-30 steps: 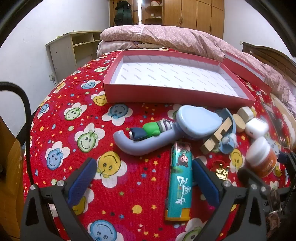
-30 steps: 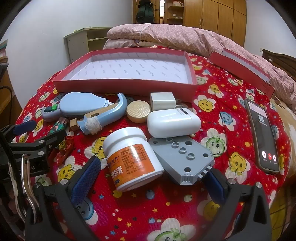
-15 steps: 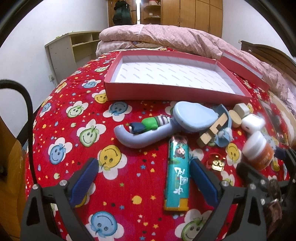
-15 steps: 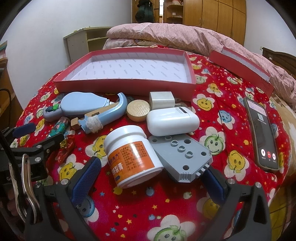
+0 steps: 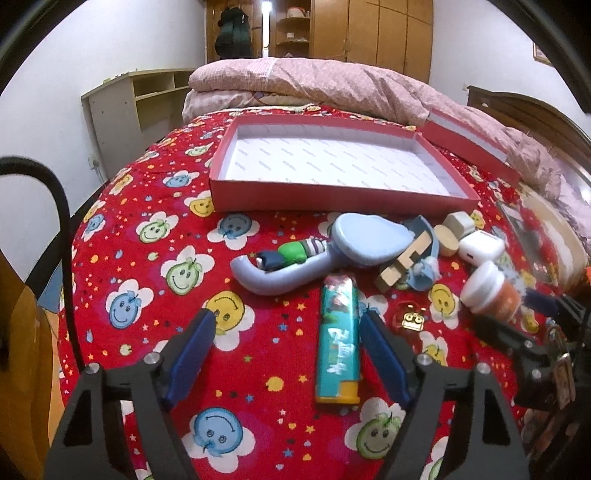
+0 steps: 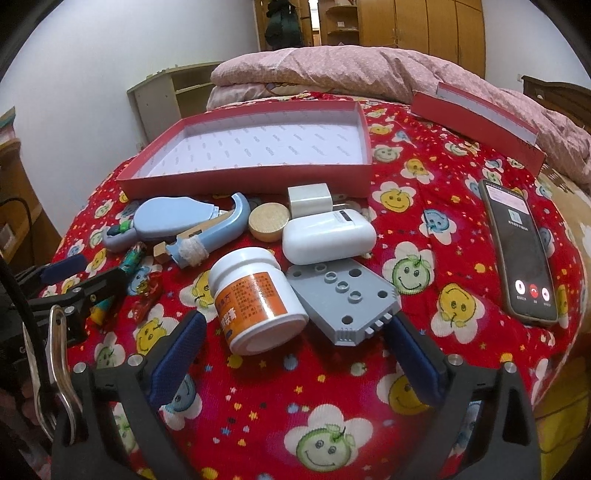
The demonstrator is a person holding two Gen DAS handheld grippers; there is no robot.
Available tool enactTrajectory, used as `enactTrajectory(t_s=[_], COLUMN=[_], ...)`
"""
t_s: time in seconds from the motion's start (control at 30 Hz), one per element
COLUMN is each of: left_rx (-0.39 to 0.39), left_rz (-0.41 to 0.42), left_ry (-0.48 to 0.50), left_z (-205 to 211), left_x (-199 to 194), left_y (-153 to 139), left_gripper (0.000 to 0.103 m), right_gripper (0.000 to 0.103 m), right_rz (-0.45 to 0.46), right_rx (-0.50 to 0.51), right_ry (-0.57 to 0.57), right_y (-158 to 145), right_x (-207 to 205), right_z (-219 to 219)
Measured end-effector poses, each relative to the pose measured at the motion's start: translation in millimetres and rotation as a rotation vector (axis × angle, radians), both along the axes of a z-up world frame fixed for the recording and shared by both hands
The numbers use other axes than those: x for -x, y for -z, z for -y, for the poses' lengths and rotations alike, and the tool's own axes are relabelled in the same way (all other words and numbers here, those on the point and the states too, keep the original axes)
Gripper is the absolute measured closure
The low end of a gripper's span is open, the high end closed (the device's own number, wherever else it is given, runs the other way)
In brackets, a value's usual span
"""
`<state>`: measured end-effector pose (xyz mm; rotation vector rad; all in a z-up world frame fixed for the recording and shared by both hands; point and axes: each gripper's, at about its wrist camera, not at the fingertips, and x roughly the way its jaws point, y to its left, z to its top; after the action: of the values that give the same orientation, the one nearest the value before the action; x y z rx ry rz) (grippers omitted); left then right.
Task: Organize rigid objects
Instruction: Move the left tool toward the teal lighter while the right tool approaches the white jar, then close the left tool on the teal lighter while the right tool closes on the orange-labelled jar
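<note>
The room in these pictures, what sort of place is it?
Most likely a home bedroom: a bed with a pink quilt, wooden wardrobes behind it, and an open shelf unit by the wall.

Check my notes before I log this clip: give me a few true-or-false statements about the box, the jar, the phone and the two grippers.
1. The red box has nothing in it. True.
2. The white jar stands upright on its base. False: it lies tipped over, leaning toward the grey plate.
3. The left gripper is shut on the teal lighter. False: its jaws are open, and the lighter lies on the cloth close to its right finger.
4. The phone lies screen up with a call screen showing. True.
5. The right gripper is open and holds nothing. True.
6. The wooden disc is inside the box. False: it lies outside, in front of the box.
</note>
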<state>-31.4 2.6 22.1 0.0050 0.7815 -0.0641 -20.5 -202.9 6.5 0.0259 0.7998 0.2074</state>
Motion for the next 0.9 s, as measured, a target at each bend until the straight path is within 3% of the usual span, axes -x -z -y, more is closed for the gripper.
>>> enactTrajectory(t_s=[0.3,0.6,0.9], left_rx=[0.006,-0.029,-0.029], left_rz=[-0.027,-0.011,-0.005], left_ry=[0.059,0.075,0.075], left_z=[11.4,21.0,24.2], left_x=[-0.3,-2.5,-8.3], left_y=[4.9,12.3,14.5], left_gripper=[0.039,0.039,0.037], right_gripper=[0.008,0.015,0.029], right_rz=[0.012,0.03,0.051], right_rx=[-0.013,-0.034,-0.05], right_ry=[-0.008,-0.036,-0.066], right_y=[-4.8,-7.5,-10.3], right_x=[8.6,12.3,11.8], right_z=[5.3,2.4,-2.6])
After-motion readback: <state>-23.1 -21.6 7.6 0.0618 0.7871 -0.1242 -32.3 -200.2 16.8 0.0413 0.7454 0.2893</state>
